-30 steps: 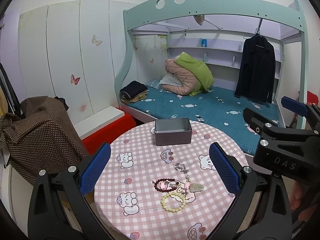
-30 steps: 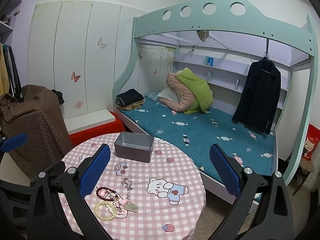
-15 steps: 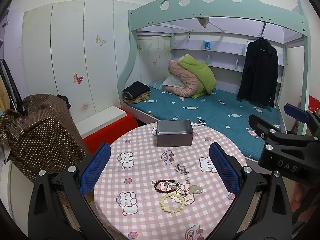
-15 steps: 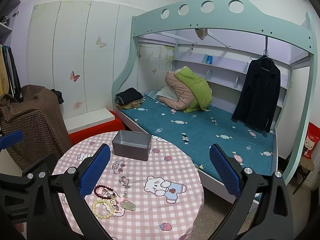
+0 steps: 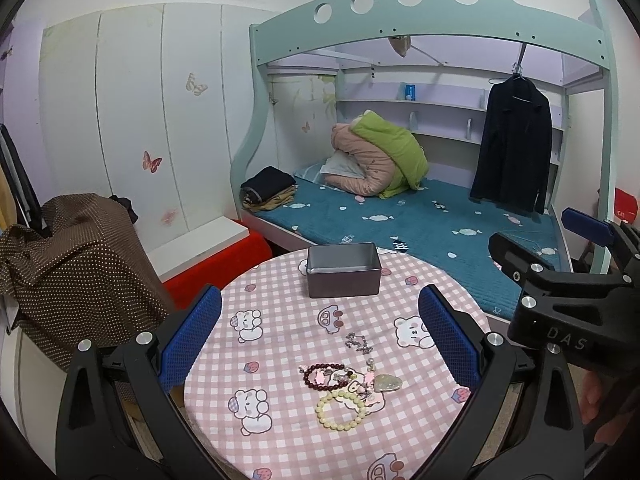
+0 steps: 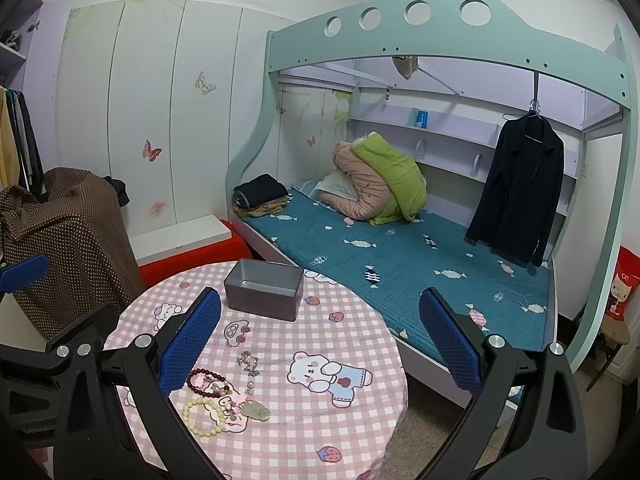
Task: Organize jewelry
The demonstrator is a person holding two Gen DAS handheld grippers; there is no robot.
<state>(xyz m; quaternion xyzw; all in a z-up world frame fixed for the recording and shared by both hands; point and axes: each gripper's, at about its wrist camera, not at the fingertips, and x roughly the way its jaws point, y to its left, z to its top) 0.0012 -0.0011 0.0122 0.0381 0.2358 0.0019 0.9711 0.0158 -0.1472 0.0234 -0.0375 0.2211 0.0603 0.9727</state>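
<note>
While both tools hang above the round table, nothing is gripped.

Left gripper (image 5: pixel 319 336): my black two-finger tool with blue ribbed pads, fingers spread wide and empty, held above the near half of the table.

Right gripper (image 6: pixel 320 334): the same make, fingers likewise spread and empty; from the left camera its black body shows at the right edge (image 5: pixel 572 304), off the table's right side.

Table (image 5: pixel 280 360): round, covered in a pink-and-white checked cloth printed with bears, cars and strawberries.

Box (image 5: pixel 343 269): a grey rectangular metal tin, open at the top, standing at the far edge of the table; I see nothing inside it from either camera.

Jewelry: a loose cluster on the near part of the cloth, well apart from the tin.

Dark red bead bracelet (image 5: pixel 320 374): lying flat at the cluster's left.

Cream bead bracelet (image 5: pixel 340 410): lying flat just nearer to me than the red one.

Pale green stone pendant (image 5: pixel 387 383): at the cluster's right, beside small pink charms.

Silver chain piece (image 5: pixel 359 342): a little farther on, toward the tin, apart from the rest.

Surroundings: a mint-green bunk bed frame (image 5: pixel 440 12) over a teal mattress behind the table, and a black coat (image 5: pixel 510 148) hanging from its rail.
</note>
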